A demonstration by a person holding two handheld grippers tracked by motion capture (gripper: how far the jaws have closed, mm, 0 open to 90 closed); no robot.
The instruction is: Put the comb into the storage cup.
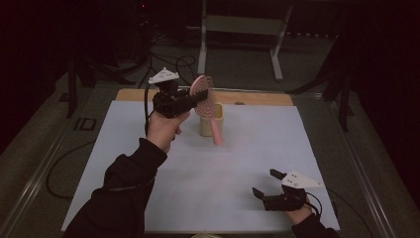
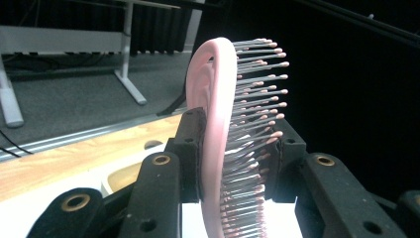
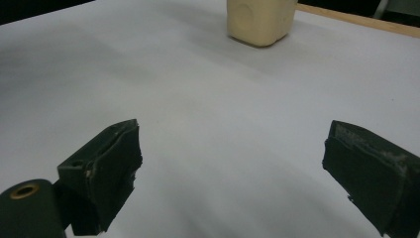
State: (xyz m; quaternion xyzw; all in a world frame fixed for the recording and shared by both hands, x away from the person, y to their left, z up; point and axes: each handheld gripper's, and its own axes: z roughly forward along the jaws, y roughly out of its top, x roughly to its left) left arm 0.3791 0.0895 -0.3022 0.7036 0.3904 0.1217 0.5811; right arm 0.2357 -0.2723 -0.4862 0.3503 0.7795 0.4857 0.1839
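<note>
High view: hairbrush (image 1: 203, 96) above cup (image 1: 211, 125)

Hairbrush (image 2: 218, 124) handle cut off by bottom edge in left gripper view; head part-covered by jaws clamped on it. In high view, brush handle (image 1: 216, 133) blurred, overlapping cream cup (image 1: 205, 126); whether it touches cup cannot be told. Cup (image 3: 260, 20) top cut off by upper edge in right gripper view. Right gripper (image 1: 270, 183) hand cut off at bottom edge in high view. Room beyond table (image 1: 148, 96) too dark to resolve.
</note>
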